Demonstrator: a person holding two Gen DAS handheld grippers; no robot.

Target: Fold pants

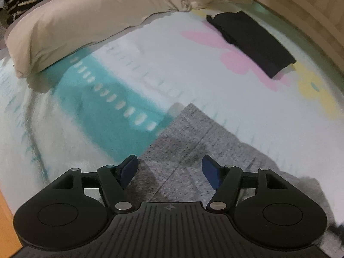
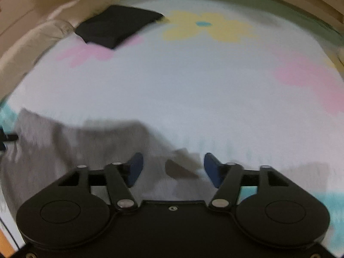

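Grey marl pants (image 1: 193, 148) lie flat on a flower-printed bed sheet (image 1: 172, 60), directly under and ahead of the left gripper (image 1: 168, 167). Left wrist view: the jaws stand wide apart and hold nothing, the cloth passing beneath the gap between them. A squared corner of the garment points away towards the far centre of the bed, and its visible edges run diagonally, one back to the near left, the other to the near right. A seam line crosses the fabric just beyond the fingertips. I judge the long axis to run from far centre towards near right, though the rest of the garment is cut off by the gripper body. A beige pillow (image 1: 86, 21) sits at the far left, and a folded black garment (image 1: 253, 43) at the far right, well apart from the pants.

Right wrist view: heavily blurred. The right gripper (image 2: 172, 167) also has its jaws spread apart and empty. The pants (image 2: 75, 150) lie mostly to the near left of the jaws, with a raised fold or corner of grey cloth between the fingertips. The black garment (image 2: 116, 25) lies far left. Bare sheet (image 2: 193, 86) occupies everything ahead and to the right.

Judgement: both grippers are over the cloth; the left sits more squarely on it.
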